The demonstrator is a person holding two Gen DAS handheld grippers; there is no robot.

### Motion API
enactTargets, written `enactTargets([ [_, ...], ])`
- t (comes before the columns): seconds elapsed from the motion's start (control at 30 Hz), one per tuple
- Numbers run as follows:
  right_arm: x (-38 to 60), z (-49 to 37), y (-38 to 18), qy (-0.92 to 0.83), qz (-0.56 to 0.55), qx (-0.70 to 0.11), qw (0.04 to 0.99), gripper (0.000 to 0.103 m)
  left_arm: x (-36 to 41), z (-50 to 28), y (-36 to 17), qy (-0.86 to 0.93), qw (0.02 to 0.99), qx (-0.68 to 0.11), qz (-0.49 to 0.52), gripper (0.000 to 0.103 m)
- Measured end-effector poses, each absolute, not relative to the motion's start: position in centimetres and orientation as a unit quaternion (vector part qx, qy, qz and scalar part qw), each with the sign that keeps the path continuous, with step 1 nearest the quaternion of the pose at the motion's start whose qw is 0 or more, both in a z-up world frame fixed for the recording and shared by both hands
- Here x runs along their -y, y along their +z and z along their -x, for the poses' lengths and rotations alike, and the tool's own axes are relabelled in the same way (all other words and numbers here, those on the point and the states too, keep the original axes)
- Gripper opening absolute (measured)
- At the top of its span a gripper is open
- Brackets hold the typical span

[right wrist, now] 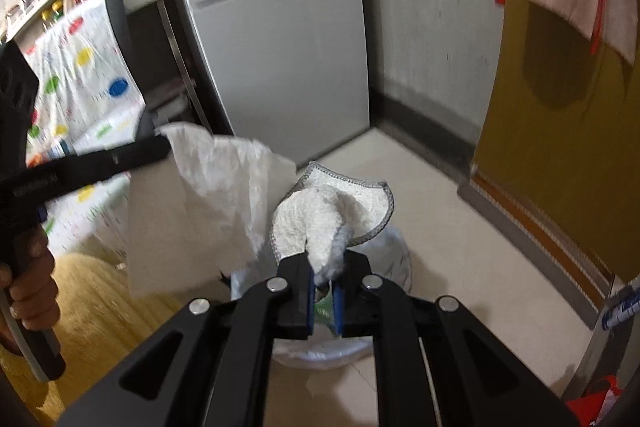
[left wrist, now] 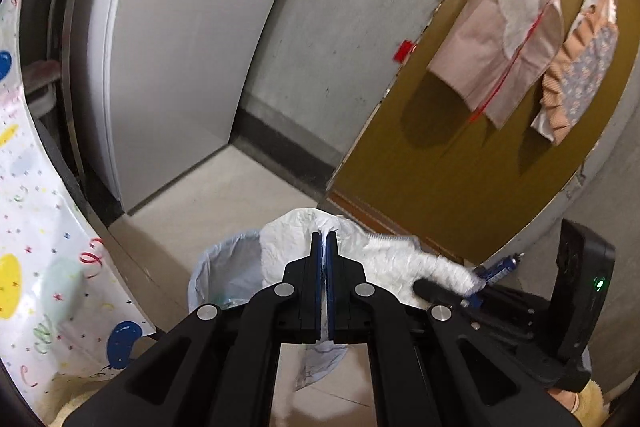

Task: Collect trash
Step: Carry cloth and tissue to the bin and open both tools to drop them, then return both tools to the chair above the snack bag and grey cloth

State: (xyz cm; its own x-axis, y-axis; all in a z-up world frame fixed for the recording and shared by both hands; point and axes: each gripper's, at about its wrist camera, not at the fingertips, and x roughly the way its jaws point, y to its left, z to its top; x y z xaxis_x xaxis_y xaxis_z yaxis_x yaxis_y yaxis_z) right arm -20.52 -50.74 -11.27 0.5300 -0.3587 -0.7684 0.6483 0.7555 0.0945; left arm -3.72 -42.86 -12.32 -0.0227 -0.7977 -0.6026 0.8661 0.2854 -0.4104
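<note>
My left gripper [left wrist: 324, 239] is shut on a crumpled white paper towel [left wrist: 288, 251], which hangs over a trash bin lined with a pale bag [left wrist: 216, 267] on the floor. The right wrist view shows the same paper towel [right wrist: 208, 199] dangling from the left gripper [right wrist: 164, 147]. My right gripper [right wrist: 325, 267] is shut on a fluffy white cloth with grey edging [right wrist: 340, 203], held just above the lined bin [right wrist: 396, 259]. From the left wrist view, the cloth [left wrist: 404, 259] and the right gripper [left wrist: 468, 287] sit right beside the paper towel.
A grey fridge [right wrist: 280, 27] stands behind the bin. A mustard door [left wrist: 460, 167] with hanging aprons [left wrist: 508, 39] is on the right. A table with a balloon-print cloth [left wrist: 36, 247] is on the left, with a yellow fuzzy mat [right wrist: 100, 299] below. A hand [right wrist: 28, 287] grips the left tool.
</note>
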Motion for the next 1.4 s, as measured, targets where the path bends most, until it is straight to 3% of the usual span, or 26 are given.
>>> enactTargets([
  [0.23, 51.8, 19.3, -14.3, -0.29, -0.206, -0.409, 0.84, 0.007, 44.7, 2.7, -14.2, -0.59, 0.688, -0.42, -0.053, 0.006],
  [0.3, 52.3, 19.0, -14.8, -0.286, -0.216, -0.412, 0.838, 0.01, 45.2, 2.5, -14.6, -0.589, 0.684, -0.427, -0.057, 0.018],
  [0.37, 52.5, 18.7, -15.1, -0.288, -0.222, -0.413, 0.835, 0.026, 45.3, 2.5, -14.5, -0.588, 0.686, -0.424, -0.055, 0.038],
  [0.43, 52.7, 18.4, -14.9, -0.292, -0.225, -0.41, 0.834, 0.036, 44.9, 2.4, -14.2, -0.588, 0.692, -0.415, -0.052, 0.045],
  [1.0, 49.7, 18.4, -7.4, -0.298, -0.195, -0.325, 0.876, 0.037, 35.6, -0.3, -9.5, -0.505, 0.787, -0.353, -0.029, 0.045],
  [1.2, 46.0, 15.1, -4.1, -0.229, -0.182, -0.294, 0.91, 0.037, 29.0, -1.6, -8.1, -0.447, 0.827, -0.339, -0.03, 0.045],
  [1.4, 40.8, 8.9, -3.0, -0.154, -0.141, -0.321, 0.924, 0.037, 21.5, -2.8, -7.6, -0.375, 0.862, -0.34, -0.026, 0.045],
])
